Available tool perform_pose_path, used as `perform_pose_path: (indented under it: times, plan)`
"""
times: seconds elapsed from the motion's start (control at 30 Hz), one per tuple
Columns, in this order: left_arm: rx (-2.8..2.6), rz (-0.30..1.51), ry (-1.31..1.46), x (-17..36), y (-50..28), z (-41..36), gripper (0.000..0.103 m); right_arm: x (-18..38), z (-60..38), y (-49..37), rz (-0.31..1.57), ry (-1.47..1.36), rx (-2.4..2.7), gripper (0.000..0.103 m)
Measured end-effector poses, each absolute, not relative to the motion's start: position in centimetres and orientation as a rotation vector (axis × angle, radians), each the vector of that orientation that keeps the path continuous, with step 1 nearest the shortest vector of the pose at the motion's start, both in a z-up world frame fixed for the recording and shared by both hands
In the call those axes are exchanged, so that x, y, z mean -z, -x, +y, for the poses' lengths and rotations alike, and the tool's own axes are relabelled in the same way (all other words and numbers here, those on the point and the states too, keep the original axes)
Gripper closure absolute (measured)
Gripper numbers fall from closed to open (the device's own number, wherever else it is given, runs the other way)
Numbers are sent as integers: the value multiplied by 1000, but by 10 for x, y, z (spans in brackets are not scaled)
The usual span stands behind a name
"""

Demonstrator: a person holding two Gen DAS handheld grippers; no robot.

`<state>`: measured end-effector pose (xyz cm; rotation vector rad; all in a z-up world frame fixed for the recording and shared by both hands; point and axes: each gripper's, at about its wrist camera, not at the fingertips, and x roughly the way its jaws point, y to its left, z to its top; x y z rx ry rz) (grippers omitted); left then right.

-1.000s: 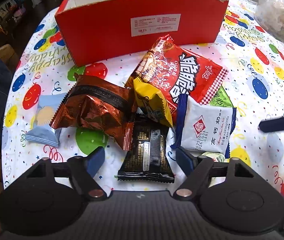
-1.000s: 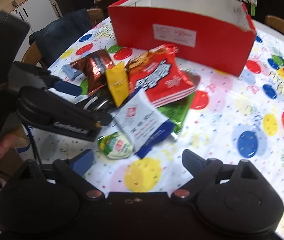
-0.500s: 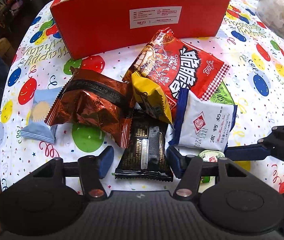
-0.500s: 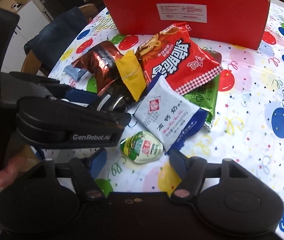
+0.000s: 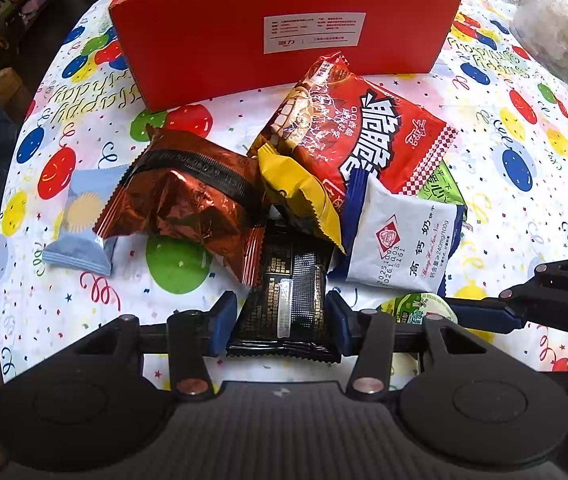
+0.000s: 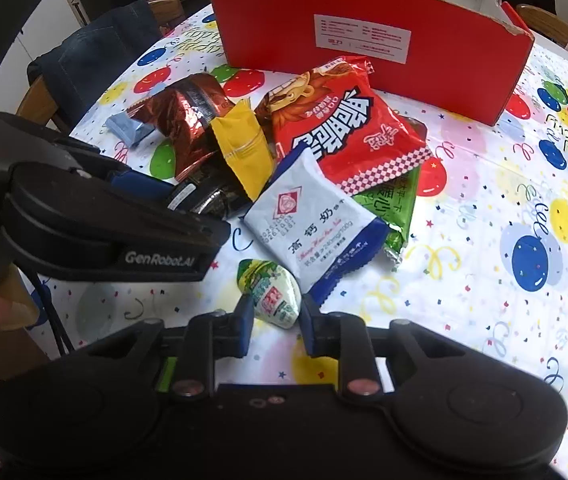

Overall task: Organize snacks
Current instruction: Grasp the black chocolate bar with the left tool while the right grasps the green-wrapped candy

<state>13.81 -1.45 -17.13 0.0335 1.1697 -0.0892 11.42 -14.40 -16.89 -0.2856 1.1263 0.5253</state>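
Observation:
A pile of snacks lies on the balloon-print tablecloth (image 5: 504,100) in front of an open red box (image 5: 203,40). My left gripper (image 5: 281,320) points down at the near end of a black packet (image 5: 288,300). Its jaws are closing, and both blue pads touch the packet's sides. In the right wrist view my right gripper (image 6: 275,320) has a small green-and-white jelly cup (image 6: 273,296) between its pads. These jaws are closing too and press on the cup. The black packet's far end is hidden under a yellow packet (image 5: 296,188) and a brown foil packet (image 5: 187,200).
Also in the pile are a big red bag (image 5: 364,128), a white-and-blue packet (image 5: 400,240), a green packet (image 5: 440,188) and a light blue packet (image 5: 79,232). A clear plastic bag (image 5: 560,28) lies at the far right. A chair with a dark garment (image 6: 95,60) stands at the table's left.
Both pairs of jaws have narrowed. The left now touches the black packet. The right gripper came in lower and closed onto the jelly cup.

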Motion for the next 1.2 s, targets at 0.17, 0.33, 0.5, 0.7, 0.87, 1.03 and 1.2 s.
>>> perform_pose_path:
  times: [0.17,0.33,0.5,0.7,0.87,1.03,1.2]
  plan:
    - [100,1163,-14,167,-128,-10,59,165,-152,-108,1130,262,-542,89]
    - [113,1163,14,162,-115,-7,62,163,-162,-101,1135,214,-562,90]
    - [123,1157,64,154,-104,0,65,153,-170,-93,1112,177,-572,90]
    - [114,1148,120,144,-96,12,68,139,-177,-89,1070,149,-566,90]
    - [102,1131,150,138,-93,21,70,127,-182,-90,1029,134,-551,90]
    - [99,1102,187,125,-90,27,71,116,-187,-95,1001,110,-535,90]
    - [105,1073,215,108,-94,29,91,103,-191,-100,969,79,-521,90]
